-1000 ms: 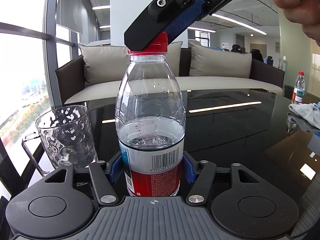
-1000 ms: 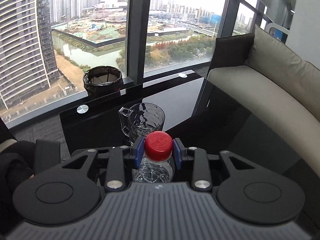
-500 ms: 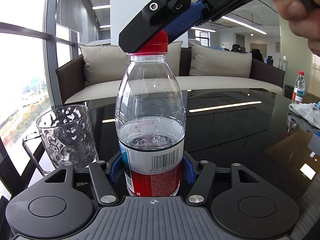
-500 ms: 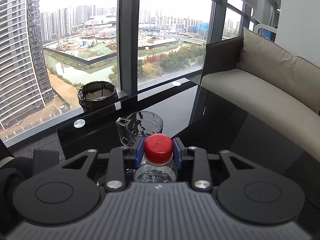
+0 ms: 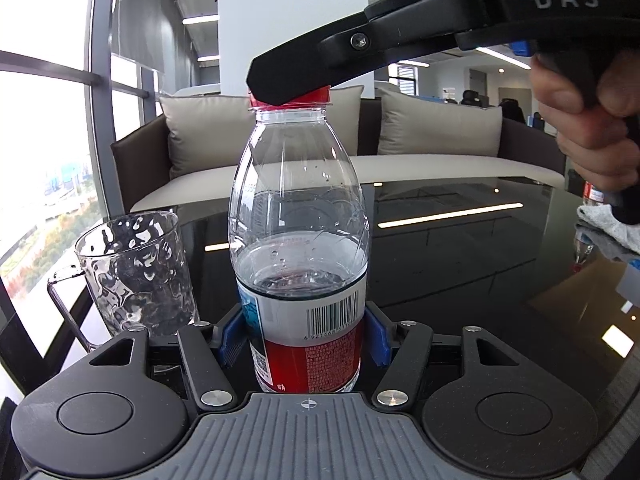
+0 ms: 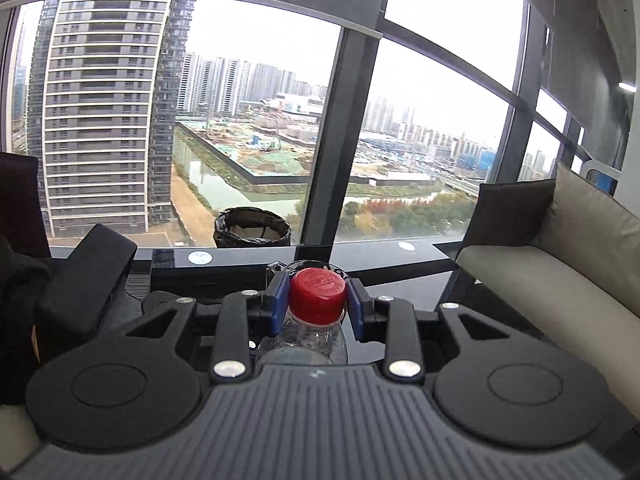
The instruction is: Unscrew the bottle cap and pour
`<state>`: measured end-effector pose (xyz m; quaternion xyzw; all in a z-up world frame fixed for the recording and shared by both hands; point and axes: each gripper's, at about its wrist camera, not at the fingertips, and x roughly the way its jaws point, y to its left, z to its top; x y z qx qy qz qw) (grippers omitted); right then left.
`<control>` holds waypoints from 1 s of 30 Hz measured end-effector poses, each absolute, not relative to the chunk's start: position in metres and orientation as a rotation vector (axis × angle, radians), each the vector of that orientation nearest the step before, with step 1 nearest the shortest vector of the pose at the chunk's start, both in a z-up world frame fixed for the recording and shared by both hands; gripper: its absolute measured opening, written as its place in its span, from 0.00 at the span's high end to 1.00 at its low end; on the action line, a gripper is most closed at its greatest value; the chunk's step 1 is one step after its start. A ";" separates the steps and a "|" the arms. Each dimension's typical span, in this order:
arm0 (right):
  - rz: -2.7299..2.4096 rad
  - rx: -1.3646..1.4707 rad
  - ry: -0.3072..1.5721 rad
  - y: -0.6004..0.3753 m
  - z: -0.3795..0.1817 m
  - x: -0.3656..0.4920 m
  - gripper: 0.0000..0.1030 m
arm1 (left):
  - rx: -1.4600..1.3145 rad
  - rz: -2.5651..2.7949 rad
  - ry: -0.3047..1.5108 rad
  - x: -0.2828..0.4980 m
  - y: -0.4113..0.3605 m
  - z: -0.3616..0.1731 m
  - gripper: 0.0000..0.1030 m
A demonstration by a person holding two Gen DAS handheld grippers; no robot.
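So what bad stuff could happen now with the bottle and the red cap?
The left gripper squeezes the bottle low down, so twisting might tip or dent it.
The right gripper could slip on the red cap.
The glass mug stands close beside the bottle and might get bumped.

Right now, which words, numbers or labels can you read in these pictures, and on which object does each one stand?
"DAS": white letters on the black right gripper body.
Barcode digits on the clear plastic water bottle label: begin "6 921168", the rest unclear.
Small print on the label's red band: too small to read.
Embossed text on the red screw cap: too blurred to read.
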<state>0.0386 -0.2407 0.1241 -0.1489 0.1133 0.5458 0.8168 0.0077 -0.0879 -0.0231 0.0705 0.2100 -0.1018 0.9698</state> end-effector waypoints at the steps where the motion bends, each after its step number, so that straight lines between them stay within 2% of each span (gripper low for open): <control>1: 1.184 -0.308 0.246 -0.245 0.125 0.044 0.68 | 0.146 -0.207 0.421 0.008 -0.088 -0.023 0.46; 10: 0.959 -0.130 0.199 -0.243 0.116 0.013 0.67 | 0.129 -0.190 0.420 0.008 -0.092 -0.025 0.46; 22: 0.629 0.066 0.265 -0.203 0.103 0.000 0.67 | 0.133 -0.191 0.409 0.009 -0.095 -0.025 0.46; 30: 0.586 0.018 0.234 -0.188 0.093 -0.003 0.69 | 0.118 -0.194 0.414 0.007 -0.092 -0.025 0.46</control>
